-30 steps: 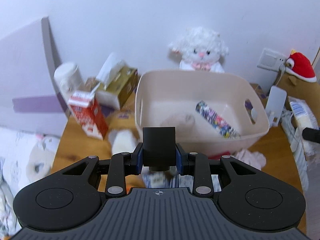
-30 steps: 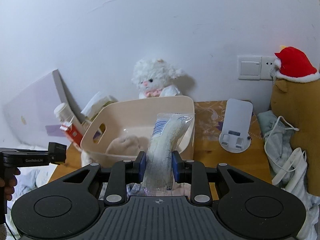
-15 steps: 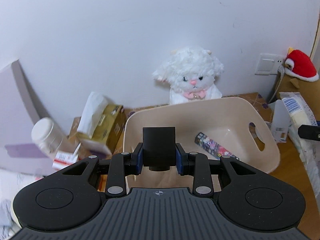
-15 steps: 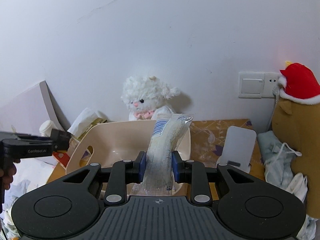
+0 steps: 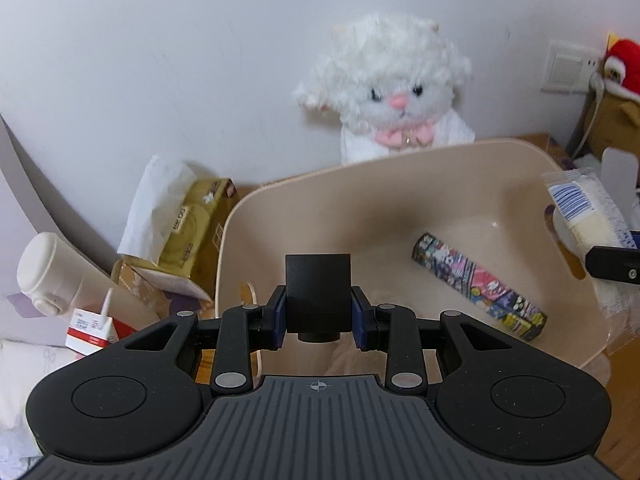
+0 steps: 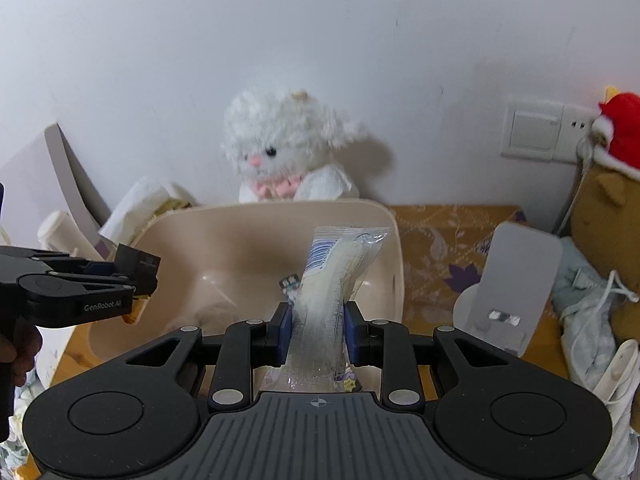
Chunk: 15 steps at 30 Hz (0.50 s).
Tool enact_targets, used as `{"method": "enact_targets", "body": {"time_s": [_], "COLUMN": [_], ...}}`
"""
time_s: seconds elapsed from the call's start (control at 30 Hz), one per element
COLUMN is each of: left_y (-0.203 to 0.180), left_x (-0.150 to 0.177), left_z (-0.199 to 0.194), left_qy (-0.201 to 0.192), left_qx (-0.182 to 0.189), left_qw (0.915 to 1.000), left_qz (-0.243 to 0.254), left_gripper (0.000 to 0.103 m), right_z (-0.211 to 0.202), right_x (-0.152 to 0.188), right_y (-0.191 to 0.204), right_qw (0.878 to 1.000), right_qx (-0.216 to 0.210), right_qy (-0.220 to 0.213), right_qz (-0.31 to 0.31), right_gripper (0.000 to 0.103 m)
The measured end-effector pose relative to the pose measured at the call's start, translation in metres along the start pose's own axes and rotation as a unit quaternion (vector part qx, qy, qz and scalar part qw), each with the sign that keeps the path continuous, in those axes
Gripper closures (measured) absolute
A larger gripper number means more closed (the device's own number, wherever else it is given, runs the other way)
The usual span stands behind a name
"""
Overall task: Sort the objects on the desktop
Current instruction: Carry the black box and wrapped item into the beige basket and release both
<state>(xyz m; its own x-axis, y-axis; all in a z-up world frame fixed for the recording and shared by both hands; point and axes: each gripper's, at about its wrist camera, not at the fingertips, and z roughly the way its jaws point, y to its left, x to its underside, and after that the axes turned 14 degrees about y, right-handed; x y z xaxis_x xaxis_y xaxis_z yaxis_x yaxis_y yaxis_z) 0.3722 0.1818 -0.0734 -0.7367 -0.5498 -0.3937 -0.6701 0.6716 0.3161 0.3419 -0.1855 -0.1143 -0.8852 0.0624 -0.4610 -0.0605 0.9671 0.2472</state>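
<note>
The left gripper (image 5: 318, 312) holds a small black box (image 5: 318, 287) over the beige bin (image 5: 400, 184). The right gripper (image 6: 316, 330) squeezes a clear snack bag (image 6: 328, 292) above the bin's edge.

Soft even light, fisheye-bent edges, slight blur.

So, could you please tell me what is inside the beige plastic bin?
Inside the beige plastic bin lies a colourful patterned tube and something pale and soft; both grippers hide the near floor.
</note>
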Motion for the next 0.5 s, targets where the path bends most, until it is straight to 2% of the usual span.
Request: {"method": "enact_targets", "body": {"time_s": [0.13, 0.3, 0.37, 0.4, 0.43, 0.5], "left_y": [-0.006, -0.007, -0.008, -0.008, -0.008, -0.007], "left_x": [0.001, 0.003, 0.004, 0.005, 0.006, 0.008], "left_z": [0.012, 0.021, 0.020, 0.018, 0.016, 0.010], "left_qy": [0.019, 0.037, 0.036, 0.031, 0.023, 0.008], "left_qx": [-0.002, 0.006, 0.011, 0.012, 0.011, 0.008], "left_qw": [0.9997, 0.9993, 0.9992, 0.9993, 0.9995, 0.9997], "left_qz": [0.016, 0.010, 0.014, 0.016, 0.018, 0.022], "left_gripper": [0.071, 0.070, 0.060, 0.051, 0.042, 0.035], "right_z": [0.016, 0.025, 0.026, 0.024, 0.024, 0.019], "right_x": [0.000, 0.001, 0.001, 0.002, 0.002, 0.004], "right_y": [0.005, 0.009, 0.010, 0.011, 0.013, 0.018], "right_qw": [1.000, 0.999, 0.999, 0.999, 0.999, 0.998], "right_qx": [0.008, 0.013, 0.011, 0.006, 0.008, 0.015], "right_qy": [0.021, 0.037, 0.039, 0.038, 0.035, 0.027], "right_qz": [-0.010, -0.019, -0.025, -0.031, -0.037, -0.055], "right_gripper": [0.078, 0.077, 0.078, 0.070, 0.067, 0.055]}}
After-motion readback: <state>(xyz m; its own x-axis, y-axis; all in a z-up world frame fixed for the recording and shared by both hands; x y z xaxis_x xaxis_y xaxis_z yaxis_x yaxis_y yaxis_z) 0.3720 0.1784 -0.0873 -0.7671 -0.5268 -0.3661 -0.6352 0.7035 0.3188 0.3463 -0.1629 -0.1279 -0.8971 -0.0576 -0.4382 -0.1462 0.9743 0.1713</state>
